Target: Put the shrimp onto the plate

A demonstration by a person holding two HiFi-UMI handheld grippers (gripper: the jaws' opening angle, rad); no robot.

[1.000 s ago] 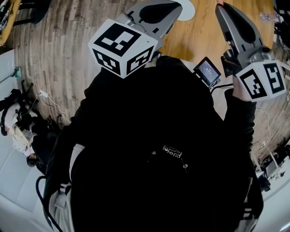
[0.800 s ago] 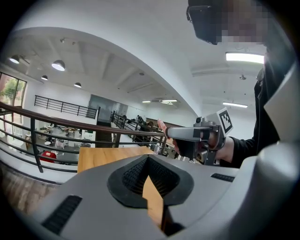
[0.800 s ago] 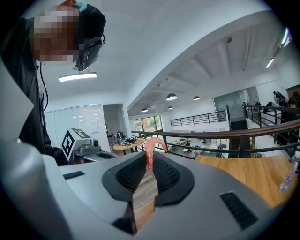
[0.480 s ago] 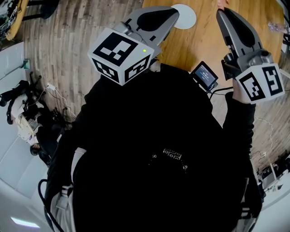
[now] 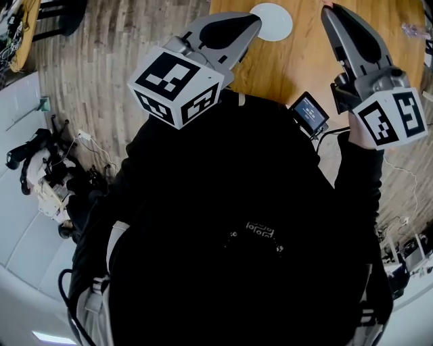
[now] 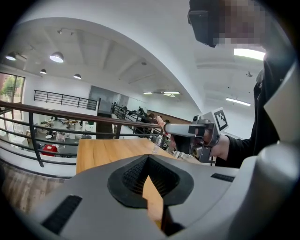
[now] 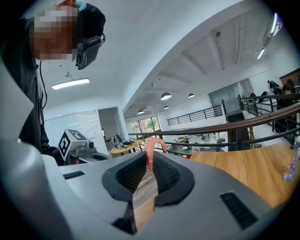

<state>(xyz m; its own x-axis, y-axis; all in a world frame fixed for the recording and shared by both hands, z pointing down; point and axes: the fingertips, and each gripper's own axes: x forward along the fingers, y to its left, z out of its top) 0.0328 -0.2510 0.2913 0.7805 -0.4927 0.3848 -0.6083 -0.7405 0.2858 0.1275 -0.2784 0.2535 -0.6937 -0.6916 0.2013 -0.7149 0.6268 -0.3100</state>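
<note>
A pink shrimp [image 7: 152,146] sticks up from between the tips of my right gripper [image 7: 150,158], which is shut on it. In the head view the right gripper [image 5: 329,11] is held above the wooden table [image 5: 298,61], to the right of the white plate [image 5: 271,21]. Only a speck of the shrimp [image 5: 327,3] shows there at the top edge. My left gripper [image 5: 254,19] hovers with its tips just left of the plate, shut with nothing in it. The left gripper view shows its closed jaws [image 6: 148,159] and, beyond them, the shrimp [image 6: 160,122].
A small device with a screen [image 5: 310,110] hangs at the table's near edge by my right arm. A clear plastic bottle [image 7: 293,165] stands on the table to the right. Wooden floor with cables and gear [image 5: 47,176] lies left of the table.
The head view has tipped a little, so the plate shows more fully. Both grippers keep nearly the same pose, the right one still holding the shrimp.
</note>
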